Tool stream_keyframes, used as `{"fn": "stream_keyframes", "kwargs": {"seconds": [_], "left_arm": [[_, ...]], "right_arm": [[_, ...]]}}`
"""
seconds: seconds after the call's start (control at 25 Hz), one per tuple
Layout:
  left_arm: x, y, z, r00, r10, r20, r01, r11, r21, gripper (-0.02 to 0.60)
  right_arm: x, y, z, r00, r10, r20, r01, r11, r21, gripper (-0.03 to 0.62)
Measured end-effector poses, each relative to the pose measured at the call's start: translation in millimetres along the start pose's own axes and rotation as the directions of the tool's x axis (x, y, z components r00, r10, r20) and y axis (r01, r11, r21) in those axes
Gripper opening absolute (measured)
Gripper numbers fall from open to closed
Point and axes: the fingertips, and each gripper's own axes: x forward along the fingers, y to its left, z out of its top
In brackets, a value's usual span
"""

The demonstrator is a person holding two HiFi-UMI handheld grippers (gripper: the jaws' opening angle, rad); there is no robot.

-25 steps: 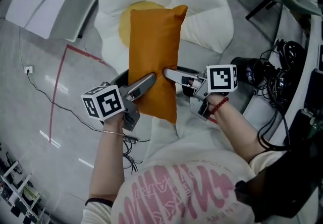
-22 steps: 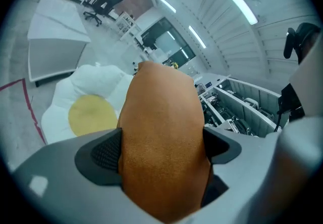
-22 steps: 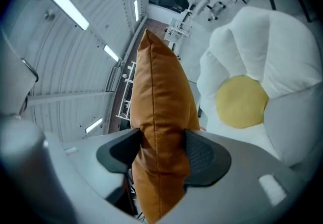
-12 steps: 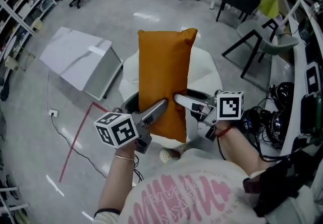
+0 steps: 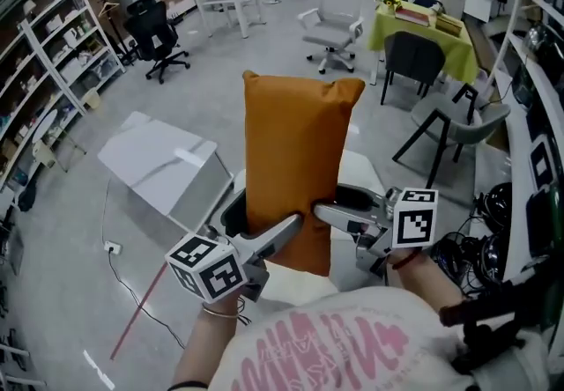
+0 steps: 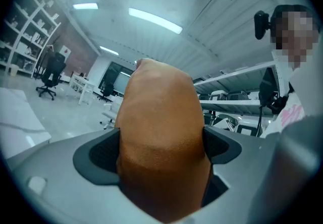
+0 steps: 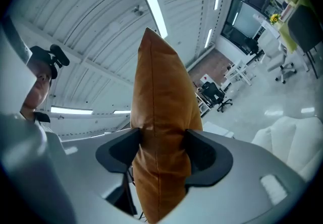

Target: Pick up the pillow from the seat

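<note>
Your left gripper (image 5: 280, 236) and right gripper (image 5: 328, 213), each clamped on a lower edge, hold the tall orange fabric pillow (image 5: 295, 151) upright above the white padded seat (image 5: 359, 171); soft and light, it likely squashes, so grip the seams

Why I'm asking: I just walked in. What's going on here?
A person holds an orange rectangular fabric pillow upright in the air with two handheld grippers. The left gripper and the right gripper each clamp its lower part from opposite sides. The pillow is off the white cushioned seat below it, so the pick-up looks done.
</note>
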Motion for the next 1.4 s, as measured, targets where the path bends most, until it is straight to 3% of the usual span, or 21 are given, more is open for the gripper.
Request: {"fn": "stream_keyframes", "kwargs": {"seconds": [0.28, 0.52, 0.72, 1.0, 1.16, 1.4], "left_arm": [[-15.4, -31.8, 24.7, 0.996, -0.05, 0.072, 0.042, 0.993, 0.109, 0.529], [-11.8, -19.5, 5.5, 0.991, -0.085, 0.103, 0.076, 0.993, 0.095, 0.54], [1.6, 4.1, -36.8, 0.997, -0.073, -0.008, 0.074, 0.997, 0.036, 0.554], [6.0, 29.5, -82.4, 0.993, -0.031, -0.112, 0.026, 0.998, -0.05, 0.557], [2.4, 38.1, -97.1, 0.993, -0.021, -0.119, 0.007, 0.993, -0.116, 0.555], [-2.7, 43.4, -103.5, 0.995, -0.014, -0.1, -0.002, 0.987, -0.158, 0.551]], "right_arm": [[-7.7, 39.1, 14.1, 0.998, 0.046, 0.03, -0.042, 0.989, -0.141, 0.282], [-6.3, 25.9, 2.6, 1.0, 0.023, -0.004, -0.023, 0.978, -0.206, 0.288], [-5.0, -8.5, -28.2, 0.995, -0.017, -0.097, 0.005, 0.993, -0.117, 0.295], [-5.0, -46.0, -67.5, 0.988, -0.028, -0.15, 0.038, 0.997, 0.064, 0.293], [-4.4, -54.5, -79.4, 0.987, -0.024, -0.16, 0.046, 0.99, 0.136, 0.289], [-2.4, -58.1, -83.1, 0.987, -0.009, -0.159, 0.037, 0.983, 0.178, 0.28]]}}
